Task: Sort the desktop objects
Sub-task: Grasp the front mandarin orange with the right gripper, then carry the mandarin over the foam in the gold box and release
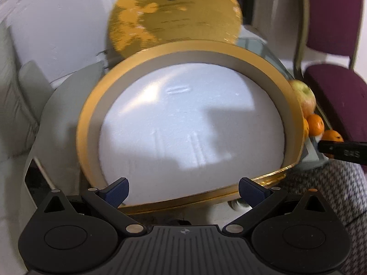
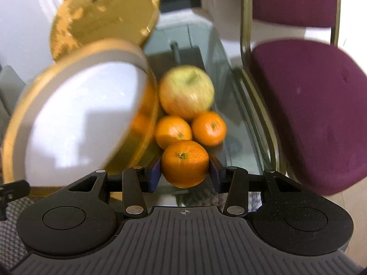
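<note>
A round gold box with a white foam inside fills the left wrist view, and its gold lid stands tilted behind it. My left gripper is open at the box's near rim, with nothing between its fingers. In the right wrist view my right gripper is shut on an orange, just right of the box. Two more oranges and a yellow-red apple lie right behind it. The fruit pile shows at the box's right side.
Everything sits on a glass table. A purple chair with a metal frame stands close on the right. A white sofa is on the left. Houndstooth fabric lies under the near right.
</note>
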### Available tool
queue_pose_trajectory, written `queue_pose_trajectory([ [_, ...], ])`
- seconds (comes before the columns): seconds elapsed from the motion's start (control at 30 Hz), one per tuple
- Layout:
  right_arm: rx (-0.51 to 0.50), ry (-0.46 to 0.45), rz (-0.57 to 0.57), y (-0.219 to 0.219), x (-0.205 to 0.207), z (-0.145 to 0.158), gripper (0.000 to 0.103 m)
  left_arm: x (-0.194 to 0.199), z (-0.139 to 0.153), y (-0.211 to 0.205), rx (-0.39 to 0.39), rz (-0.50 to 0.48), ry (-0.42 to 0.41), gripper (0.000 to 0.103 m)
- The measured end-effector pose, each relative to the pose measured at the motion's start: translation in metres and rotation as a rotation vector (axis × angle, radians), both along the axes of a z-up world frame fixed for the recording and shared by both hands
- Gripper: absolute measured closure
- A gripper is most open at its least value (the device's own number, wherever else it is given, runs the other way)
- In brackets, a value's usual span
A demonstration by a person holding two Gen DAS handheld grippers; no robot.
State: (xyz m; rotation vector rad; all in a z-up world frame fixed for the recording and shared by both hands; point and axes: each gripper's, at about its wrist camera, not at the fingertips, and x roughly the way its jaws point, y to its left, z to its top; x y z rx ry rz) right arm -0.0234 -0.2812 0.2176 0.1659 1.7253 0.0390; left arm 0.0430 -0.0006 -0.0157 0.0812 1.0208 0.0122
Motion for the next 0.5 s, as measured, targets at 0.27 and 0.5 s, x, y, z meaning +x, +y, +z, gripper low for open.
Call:
queue_pose_trajectory([
  [0.27,0.078,-0.116,0.106,0.062,0.032,0.032,0.057,-0.011,0.019,0.063,-0.054,0.182,-0.100,0.001],
  [0.5,0.168,-0.052,0.225,0.130,0.033,0.012,0.057,-0.012,0.009,0.113,-0.054,0.322,-0.096,0.001],
])
